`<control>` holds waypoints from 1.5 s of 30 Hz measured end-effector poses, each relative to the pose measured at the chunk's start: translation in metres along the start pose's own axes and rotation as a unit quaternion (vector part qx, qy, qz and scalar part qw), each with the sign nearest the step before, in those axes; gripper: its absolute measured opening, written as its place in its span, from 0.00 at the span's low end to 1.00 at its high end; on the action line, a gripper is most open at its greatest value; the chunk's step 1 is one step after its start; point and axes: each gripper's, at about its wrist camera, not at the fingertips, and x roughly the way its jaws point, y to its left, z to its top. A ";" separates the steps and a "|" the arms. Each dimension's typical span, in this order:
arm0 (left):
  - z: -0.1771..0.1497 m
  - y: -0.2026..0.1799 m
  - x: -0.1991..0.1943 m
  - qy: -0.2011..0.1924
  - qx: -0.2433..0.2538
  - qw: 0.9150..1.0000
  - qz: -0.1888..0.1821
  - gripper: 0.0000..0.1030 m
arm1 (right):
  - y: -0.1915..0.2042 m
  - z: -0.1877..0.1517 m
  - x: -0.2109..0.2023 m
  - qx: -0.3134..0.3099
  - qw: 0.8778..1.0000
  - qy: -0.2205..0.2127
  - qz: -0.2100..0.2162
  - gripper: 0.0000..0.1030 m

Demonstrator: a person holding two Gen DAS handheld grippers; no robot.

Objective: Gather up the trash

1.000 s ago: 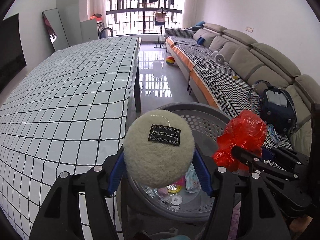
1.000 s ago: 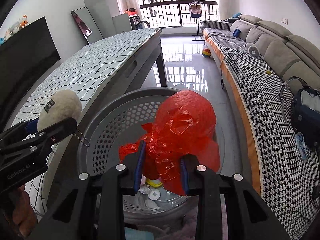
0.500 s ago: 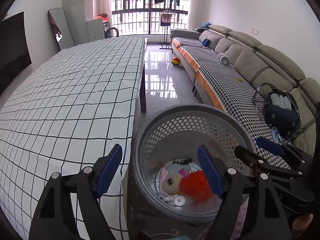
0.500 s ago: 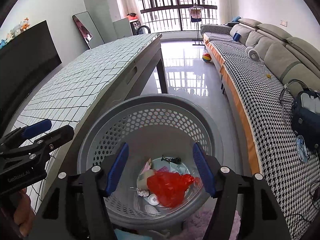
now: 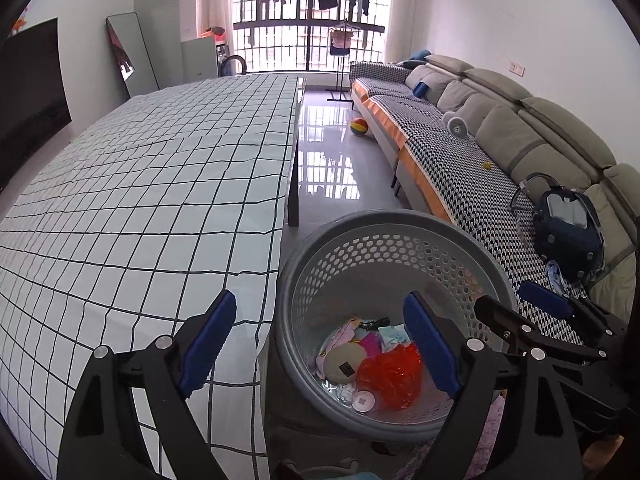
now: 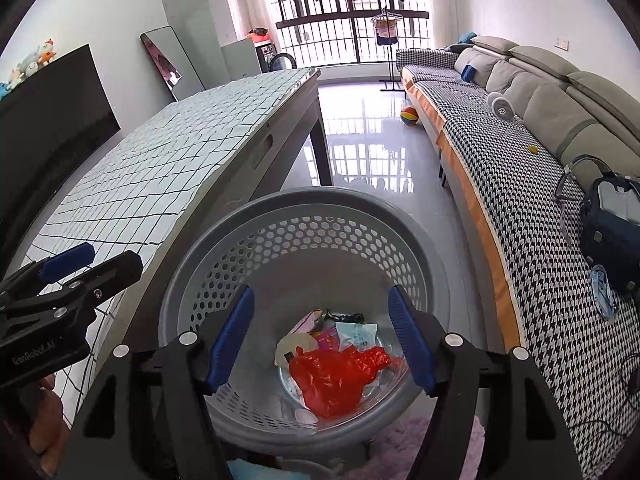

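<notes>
A grey perforated basket (image 5: 496, 268) (image 6: 224, 236) stands on the floor beside the table. At its bottom lie a cream woolly ball (image 5: 344, 362) (image 6: 290, 346), a crumpled red plastic bag (image 5: 394, 370) (image 6: 336, 376) and several small wrappers. My left gripper (image 5: 322, 314) hovers over the basket's left rim, its jaws opening with nothing between them. Above the basket's middle my right gripper (image 6: 322, 310) is held, jaws also opening and empty. In the left wrist view the right gripper (image 5: 520, 304) shows at the right; in the right wrist view the left gripper (image 6: 92, 260) shows at the left.
A table with a white checked cloth (image 5: 140, 208) (image 6: 160, 160) runs along the left. A long sofa (image 5: 500, 152) (image 6: 540, 140) lines the right wall, with a dark bag (image 5: 568, 232) on it. A shiny floor strip (image 5: 332, 168) with a coloured ball (image 5: 359, 126) lies between.
Both grippers opened: the woolly ball left my left gripper and the red bag left my right one. Both things now lie at the bottom of the basket.
</notes>
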 end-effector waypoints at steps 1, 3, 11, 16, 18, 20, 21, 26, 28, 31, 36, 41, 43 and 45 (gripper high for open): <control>0.000 0.001 0.000 0.000 -0.001 1.000 0.000 0.82 | 0.001 0.000 -0.001 0.000 1.000 -0.002 0.000 0.66; 0.000 0.001 -0.001 -0.001 -0.002 1.000 0.001 0.82 | 0.003 0.001 -0.002 0.000 1.000 -0.005 -0.001 0.66; -0.002 0.006 -0.005 -0.005 -0.009 1.000 0.009 0.85 | 0.007 0.000 -0.006 0.002 1.000 -0.014 -0.004 0.69; -0.004 0.008 -0.008 -0.010 -0.012 1.000 0.016 0.90 | 0.008 -0.001 -0.005 0.002 1.000 -0.011 -0.009 0.71; -0.004 0.009 -0.009 -0.011 -0.013 1.000 0.018 0.90 | 0.010 -0.001 -0.005 0.003 1.000 -0.009 -0.010 0.71; -0.006 0.011 -0.009 -0.010 -0.015 1.000 0.021 0.91 | 0.010 -0.002 -0.005 0.004 1.000 -0.008 -0.012 0.71; -0.006 0.012 -0.009 -0.009 -0.016 1.000 0.021 0.91 | 0.011 -0.002 -0.005 0.004 1.000 -0.008 -0.012 0.71; -0.008 0.016 -0.008 -0.005 -0.019 1.000 0.025 0.91 | 0.012 -0.004 -0.005 0.002 1.000 -0.006 -0.016 0.73; -0.009 0.015 -0.009 -0.005 -0.019 0.999 0.026 0.91 | 0.012 -0.004 -0.005 0.003 1.000 -0.006 -0.016 0.73; -0.009 0.016 -0.010 -0.006 -0.019 0.999 0.027 0.92 | 0.011 -0.003 -0.006 0.005 1.000 -0.007 -0.018 0.73; -0.009 0.016 -0.010 -0.007 -0.020 0.999 0.030 0.92 | 0.010 -0.003 -0.007 0.006 1.000 -0.007 -0.018 0.74; -0.008 0.016 -0.009 -0.006 -0.020 0.999 0.035 0.93 | 0.010 -0.003 -0.007 0.006 1.000 -0.008 -0.018 0.74; -0.008 0.016 -0.009 -0.006 -0.020 0.999 0.036 0.93 | 0.009 -0.003 -0.006 0.007 1.000 -0.008 -0.018 0.74; -0.008 0.016 -0.009 -0.006 -0.020 0.999 0.037 0.93 | 0.009 -0.003 -0.006 0.007 1.000 -0.008 -0.018 0.74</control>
